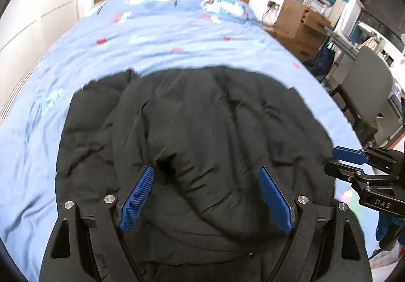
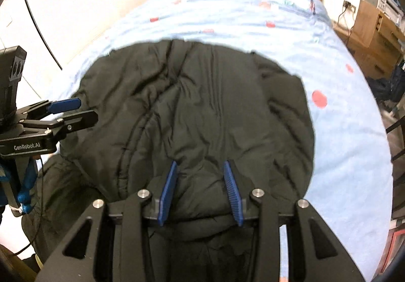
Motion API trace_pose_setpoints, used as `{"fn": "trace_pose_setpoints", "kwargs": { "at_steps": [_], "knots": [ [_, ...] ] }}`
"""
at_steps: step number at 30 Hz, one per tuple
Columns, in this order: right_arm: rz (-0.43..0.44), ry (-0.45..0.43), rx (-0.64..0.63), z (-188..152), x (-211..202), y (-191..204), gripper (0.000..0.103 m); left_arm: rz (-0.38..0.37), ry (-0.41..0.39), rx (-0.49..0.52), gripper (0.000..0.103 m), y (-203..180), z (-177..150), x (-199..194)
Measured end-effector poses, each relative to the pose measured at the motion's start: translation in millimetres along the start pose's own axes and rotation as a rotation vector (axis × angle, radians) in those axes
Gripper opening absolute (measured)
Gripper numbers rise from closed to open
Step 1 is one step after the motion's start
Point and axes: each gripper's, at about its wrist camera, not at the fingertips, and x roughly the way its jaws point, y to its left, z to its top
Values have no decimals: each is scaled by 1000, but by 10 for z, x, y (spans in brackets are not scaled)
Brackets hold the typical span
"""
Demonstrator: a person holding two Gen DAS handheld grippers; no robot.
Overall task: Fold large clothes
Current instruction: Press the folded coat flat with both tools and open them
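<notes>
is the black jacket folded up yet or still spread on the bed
Still spread: the black jacket lies rumpled across the blue bedsheet, not a compact folded stack.

Black padded jacket: large, quilted, matte, heavily creased. Lies bunched in a rounded heap on the bed, at the foot end, roughly centred between the side edges. Near part hangs over the foot edge. Head half of the bed carries none of it.

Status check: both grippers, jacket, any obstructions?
Left gripper open, right gripper open, both over black jacket. Jacket spread on bed. Nothing in the way.
</notes>
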Motion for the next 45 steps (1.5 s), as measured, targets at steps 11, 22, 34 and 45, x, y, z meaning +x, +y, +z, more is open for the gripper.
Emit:
{"fn": "trace_pose_setpoints", "kwargs": {
  "at_steps": [11, 22, 34, 45],
  "knots": [
    [-41, -50, 15, 102, -1, -76, 38, -20, 2, 34, 85, -197, 55, 207],
    [-50, 25, 18, -118, 489, -175, 38, 12, 72, 55, 90, -185, -173, 653],
    [-26, -56, 33, -272, 739, -285, 38, 16, -4, 59, 96, -127, -391, 773],
    [-65, -178, 31, -555, 682, -189, 38, 30, -79, 63, 97, -81, -515, 646]
  ]
}}
